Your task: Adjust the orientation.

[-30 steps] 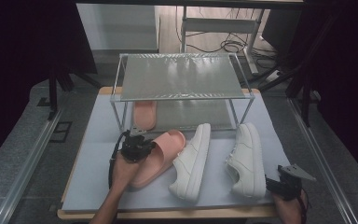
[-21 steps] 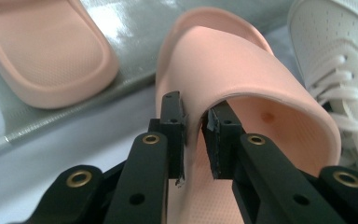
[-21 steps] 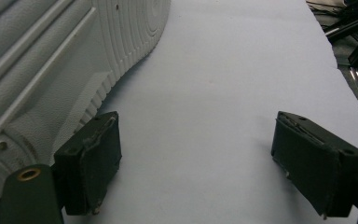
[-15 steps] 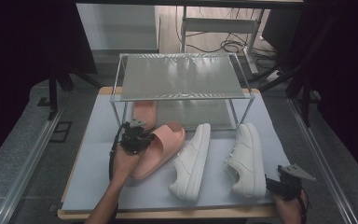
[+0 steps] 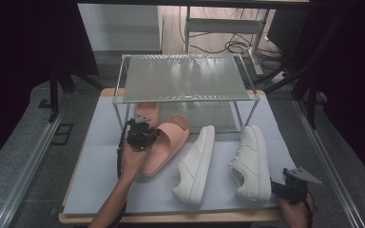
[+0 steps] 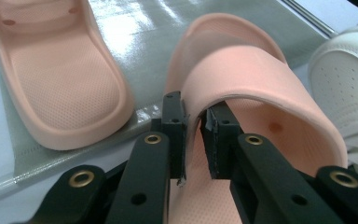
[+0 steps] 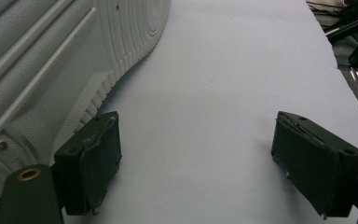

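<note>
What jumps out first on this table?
The left gripper pinches the strap of a pink slide sandal just in front of a clear shelf rack, where its twin lies on the bottom shelf. Two white sneakers lie right of it, beside the open right gripper.

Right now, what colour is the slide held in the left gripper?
Salmon pink slide, clearest in the left gripper view.

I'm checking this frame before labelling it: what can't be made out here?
- First pink slide: high view, toe hidden under the rack's top shelf.
- Held pink slide: left gripper view, heel cut off by the bottom edge behind the left gripper.
- Right white sneaker: right gripper view, upper cut off by the left edge.
</note>
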